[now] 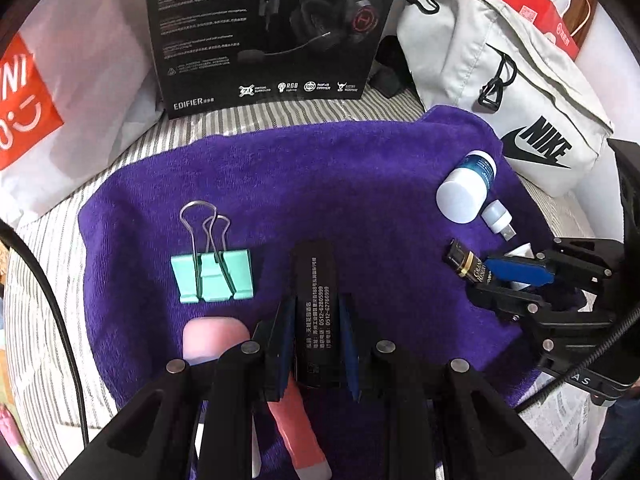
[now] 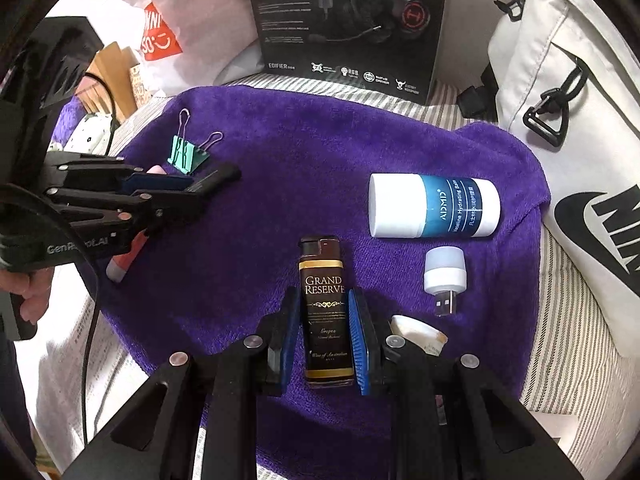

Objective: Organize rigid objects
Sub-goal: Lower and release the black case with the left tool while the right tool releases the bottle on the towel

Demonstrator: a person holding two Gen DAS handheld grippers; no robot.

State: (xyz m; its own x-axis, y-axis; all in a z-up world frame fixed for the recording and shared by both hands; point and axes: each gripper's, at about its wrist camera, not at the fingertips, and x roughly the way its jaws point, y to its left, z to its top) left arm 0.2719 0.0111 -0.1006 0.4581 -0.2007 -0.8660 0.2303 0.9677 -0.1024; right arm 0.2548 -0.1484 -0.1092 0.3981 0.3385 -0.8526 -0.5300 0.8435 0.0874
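Okay, mid-sort. Purple towel (image 2: 320, 152) is my landmark, spread on the striped bed. White balm bottle (image 2: 434, 206) lies on its right side, green binder clip (image 1: 212, 276) on its left. My left claw (image 1: 316, 344) is clamped on a black printed bar (image 1: 312, 312) over the towel's near edge; my right claw (image 2: 324, 336) is clamped on the Grand Reserve lighter (image 2: 324, 312) near the bottle. Next: I'd place each beside its group.

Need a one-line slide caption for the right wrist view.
Right claw shut on the Grand Reserve lighter above the purple towel, beside balm tube and USB light.
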